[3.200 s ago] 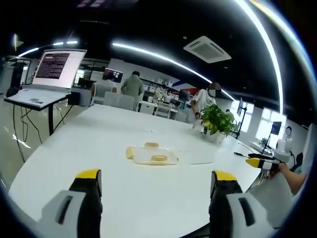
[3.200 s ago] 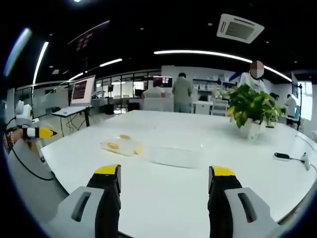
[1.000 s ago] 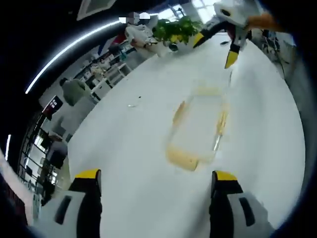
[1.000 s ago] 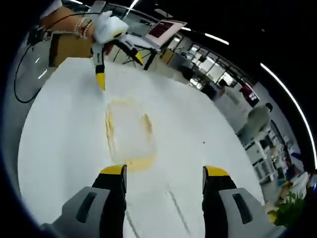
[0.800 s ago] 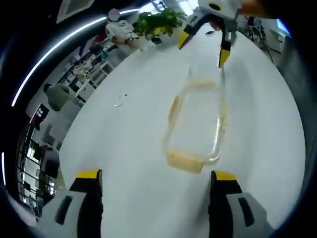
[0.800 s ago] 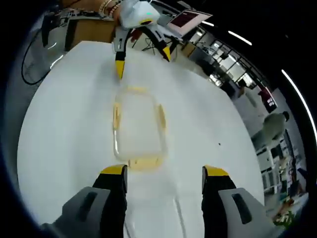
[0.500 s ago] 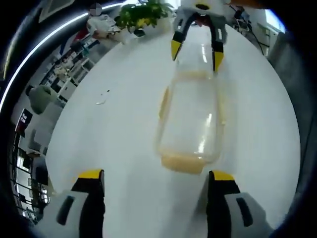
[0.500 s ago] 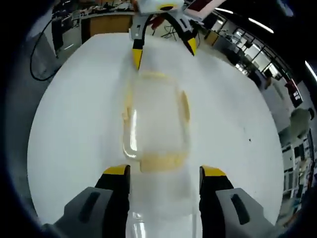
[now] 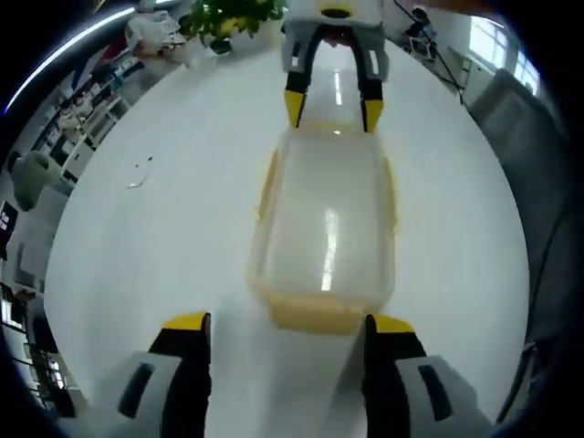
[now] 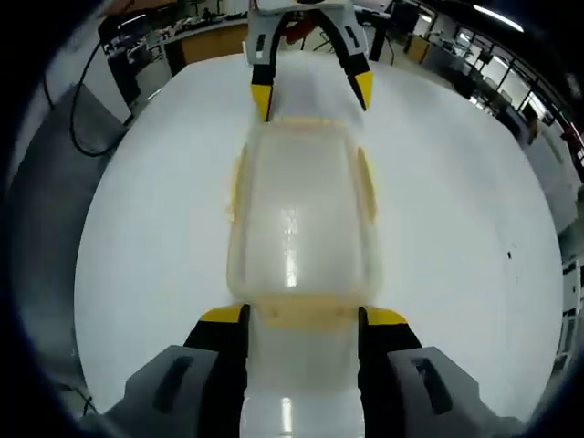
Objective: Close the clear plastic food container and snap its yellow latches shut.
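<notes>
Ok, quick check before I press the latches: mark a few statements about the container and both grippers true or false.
1. The clear container sits on the white table. True.
2. Both grippers are shut on the latches. False: the left gripper and the right gripper are open, one at each short end.
3. The container stands on its side. False: it lies flat.
4. A potted plant stands at the table's far end in the left gripper view. True.
</notes>
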Tool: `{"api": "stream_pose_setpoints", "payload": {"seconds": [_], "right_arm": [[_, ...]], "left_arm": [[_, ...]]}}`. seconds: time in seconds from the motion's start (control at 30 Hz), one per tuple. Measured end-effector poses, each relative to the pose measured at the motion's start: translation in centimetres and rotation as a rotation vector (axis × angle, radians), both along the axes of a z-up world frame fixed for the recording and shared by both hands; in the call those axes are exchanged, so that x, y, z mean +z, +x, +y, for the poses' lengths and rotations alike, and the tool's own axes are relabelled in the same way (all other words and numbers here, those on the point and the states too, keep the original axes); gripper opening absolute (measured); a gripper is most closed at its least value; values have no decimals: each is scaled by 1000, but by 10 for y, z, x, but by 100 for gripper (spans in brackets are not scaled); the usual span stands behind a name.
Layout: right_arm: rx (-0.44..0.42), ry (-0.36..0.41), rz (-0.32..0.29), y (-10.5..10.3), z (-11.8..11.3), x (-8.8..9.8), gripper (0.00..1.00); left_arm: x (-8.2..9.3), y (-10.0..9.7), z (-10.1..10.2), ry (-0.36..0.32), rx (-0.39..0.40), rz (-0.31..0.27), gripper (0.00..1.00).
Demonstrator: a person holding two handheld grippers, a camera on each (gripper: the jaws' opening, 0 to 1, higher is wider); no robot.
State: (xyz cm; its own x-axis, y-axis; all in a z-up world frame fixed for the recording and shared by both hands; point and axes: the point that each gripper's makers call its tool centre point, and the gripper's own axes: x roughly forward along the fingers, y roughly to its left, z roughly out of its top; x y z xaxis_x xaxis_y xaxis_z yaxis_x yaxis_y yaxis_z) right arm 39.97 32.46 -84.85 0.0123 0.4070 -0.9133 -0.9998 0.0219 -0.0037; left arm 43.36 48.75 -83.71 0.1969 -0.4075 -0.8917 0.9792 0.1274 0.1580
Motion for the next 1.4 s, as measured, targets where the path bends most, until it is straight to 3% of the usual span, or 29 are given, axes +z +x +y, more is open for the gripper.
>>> {"api": "stream_pose_setpoints", "payload": {"seconds": [0.17,0.27,0.43,0.5,0.57,0.7,1.0,1.1,1.4], "right_arm": [[32,-31,-2,2,-1,0,41],[31,-37,0,5,-1,0,38],[30,-50,0,5,-1,1,38],[34,-47,2,5,-2,1,38],[17,-40,6,5,-2,0,39],[36,-63,3,5,0,0,39],[37,-137,4,6,0,-1,38],[37,-169,6,7,-1,-2,37],[42,-213,10,8,0,-3,37]], "left_arm": [[-2,-3,-2,2,-41,12,56],[-5,-14,-3,14,-66,86,46],[-5,-17,-5,11,-88,97,39],[-7,-22,-3,6,-54,142,35],[-7,-22,-7,-13,-133,126,35],[-7,-23,-7,-8,-131,133,35],[-9,-22,-8,163,-108,145,35],[-9,-22,-8,181,-107,146,35],[-8,-19,-6,96,-108,152,34]]}}
